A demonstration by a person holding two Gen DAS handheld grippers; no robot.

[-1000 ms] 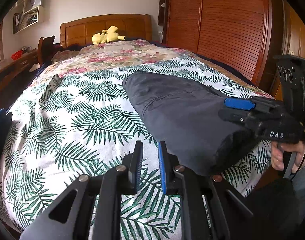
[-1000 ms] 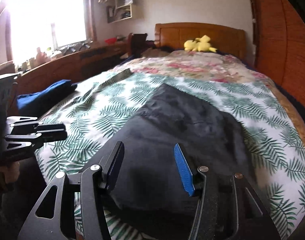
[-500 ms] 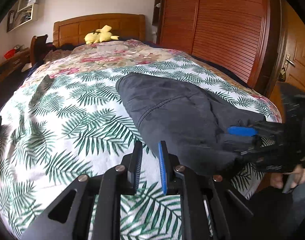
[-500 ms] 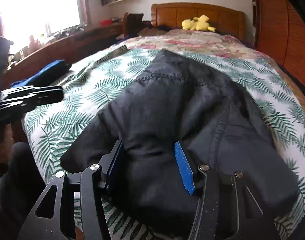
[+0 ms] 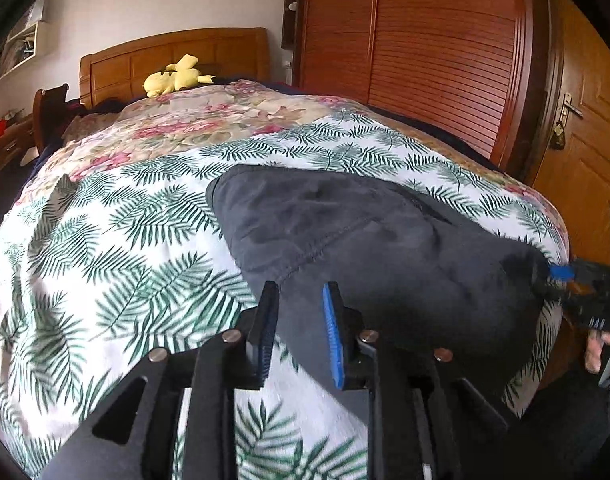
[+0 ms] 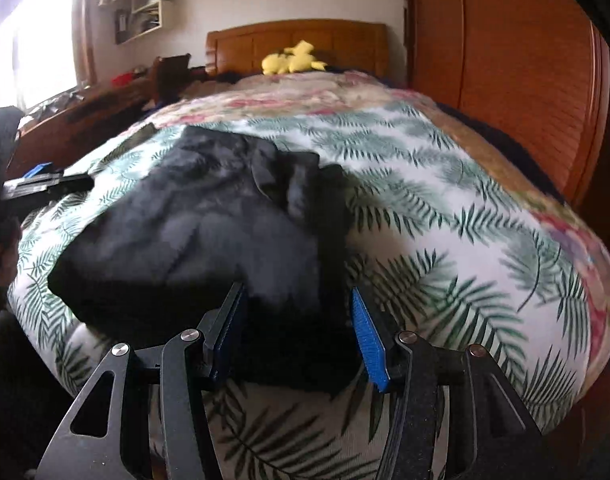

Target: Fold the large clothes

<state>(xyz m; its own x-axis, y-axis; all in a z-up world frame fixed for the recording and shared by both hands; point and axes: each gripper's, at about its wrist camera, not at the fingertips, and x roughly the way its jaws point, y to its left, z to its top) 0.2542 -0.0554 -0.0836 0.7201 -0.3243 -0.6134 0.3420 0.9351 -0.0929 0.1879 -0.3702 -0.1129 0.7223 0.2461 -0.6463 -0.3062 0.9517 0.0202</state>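
dark garment [image 5: 385,248] on palm-print bedspread [image 5: 117,248], yellow plush [image 5: 177,78] beyond, both hand-held grippers [image 5: 297,330] [image 6: 299,334] released

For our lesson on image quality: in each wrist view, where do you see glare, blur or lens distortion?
Right wrist view: the window at upper left is blown out by glare, and the dark grey cloth garment looks smeared. Left wrist view: even light, the garment sharper; the fisheye lens bows the brown slatted wooden wardrobe.
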